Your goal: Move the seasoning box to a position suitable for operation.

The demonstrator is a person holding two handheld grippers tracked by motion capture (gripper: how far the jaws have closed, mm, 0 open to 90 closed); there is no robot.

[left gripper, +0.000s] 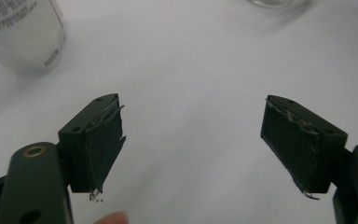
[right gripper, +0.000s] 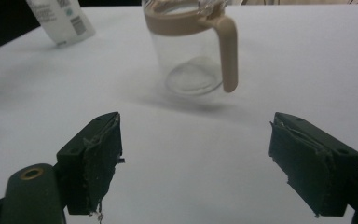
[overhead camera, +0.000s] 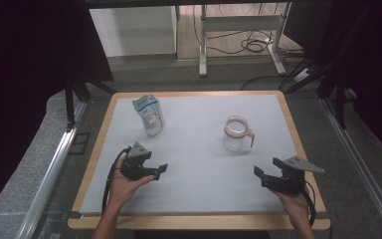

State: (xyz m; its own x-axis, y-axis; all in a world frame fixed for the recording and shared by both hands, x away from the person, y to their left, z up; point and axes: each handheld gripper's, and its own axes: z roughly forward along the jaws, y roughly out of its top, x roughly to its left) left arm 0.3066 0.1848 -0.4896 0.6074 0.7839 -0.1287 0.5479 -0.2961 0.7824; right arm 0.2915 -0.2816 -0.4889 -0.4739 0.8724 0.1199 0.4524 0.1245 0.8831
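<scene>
The right gripper [right gripper: 196, 158] has its jaws spread wide with nothing between them, bare white table [overhead camera: 199, 164] showing through the gap. Straight ahead of that gap, a little toward its left finger, stands the glass jug [right gripper: 193, 49] with a tan collar around its rim; it is upright, its long axis vertical, and its tan handle hangs down the side that faces the right finger. The jug is near but clearly apart from the tips. The left gripper [left gripper: 193, 144] is likewise fully open and empty, and the white pouch [left gripper: 21, 32] stands ahead of it and off beyond its left finger, leaning slightly. In the high view the left gripper [overhead camera: 151, 172] sits nearer the pouch [overhead camera: 149, 114], while the right gripper [overhead camera: 263, 177] sits nearer the jug [overhead camera: 238, 133], which lies forward and inward of it. I judge each hand lined up for its own object, the right needing mainly a forward reach to bring the jug's body or handle between its fingers.
</scene>
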